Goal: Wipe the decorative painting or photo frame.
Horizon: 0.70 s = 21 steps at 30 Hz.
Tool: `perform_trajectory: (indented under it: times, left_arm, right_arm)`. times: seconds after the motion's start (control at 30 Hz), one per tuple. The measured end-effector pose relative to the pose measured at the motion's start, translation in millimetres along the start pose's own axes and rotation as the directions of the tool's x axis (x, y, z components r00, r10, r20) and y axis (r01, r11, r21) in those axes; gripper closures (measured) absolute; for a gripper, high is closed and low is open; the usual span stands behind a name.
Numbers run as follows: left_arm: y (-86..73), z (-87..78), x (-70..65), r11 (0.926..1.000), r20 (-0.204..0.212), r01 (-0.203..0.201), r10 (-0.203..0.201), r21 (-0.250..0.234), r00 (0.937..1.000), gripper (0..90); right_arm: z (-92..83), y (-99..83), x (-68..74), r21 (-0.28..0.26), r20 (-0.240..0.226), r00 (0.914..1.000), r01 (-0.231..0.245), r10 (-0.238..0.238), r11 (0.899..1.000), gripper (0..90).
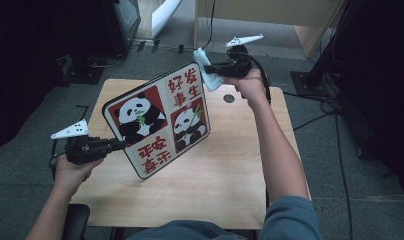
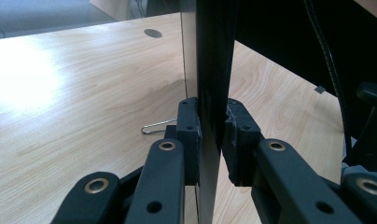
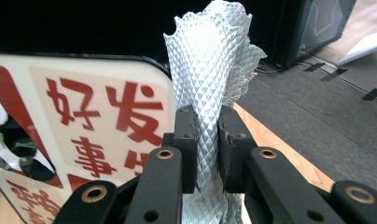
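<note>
While the left gripper clamps the panda board's edge, tilting it up above the table, the right gripper pinches a textured cloth at its top corner, seemingly for wiping.

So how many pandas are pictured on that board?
2: one panda in the board's left red square, the other panda in the red square to its right.
</note>
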<state>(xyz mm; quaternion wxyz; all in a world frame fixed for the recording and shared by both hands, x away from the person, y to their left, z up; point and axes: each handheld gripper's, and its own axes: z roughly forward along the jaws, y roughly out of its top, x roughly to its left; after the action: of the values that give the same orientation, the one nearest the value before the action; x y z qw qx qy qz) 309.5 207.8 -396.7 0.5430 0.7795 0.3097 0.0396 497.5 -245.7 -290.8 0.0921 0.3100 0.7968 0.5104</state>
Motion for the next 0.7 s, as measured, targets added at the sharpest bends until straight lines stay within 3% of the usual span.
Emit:
perform_trajectory:
  times: [0.07,0.13,0.7]
  left_arm:
    - [0.0,0.0,0.0,1.0000,0.000,0.000,0.000,0.000,1.0000,78.5]
    - [0.0,0.0,0.0,1.0000,0.000,0.000,0.000,0.000,1.0000,78.6]
    - [0.2,0.0,-0.7,1.0000,0.001,0.000,0.000,0.003,1.0000,78.5]
  right_arm:
    - [0.3,-0.9,0.4,0.001,0.002,1.0000,0.002,-0.002,1.000,80.3]
    - [1.2,-5.9,3.9,-0.029,0.022,0.9992,0.034,-0.034,0.999,80.3]
    - [5.2,-19.4,21.7,-0.050,0.127,0.9911,0.048,-0.041,0.998,80.8]
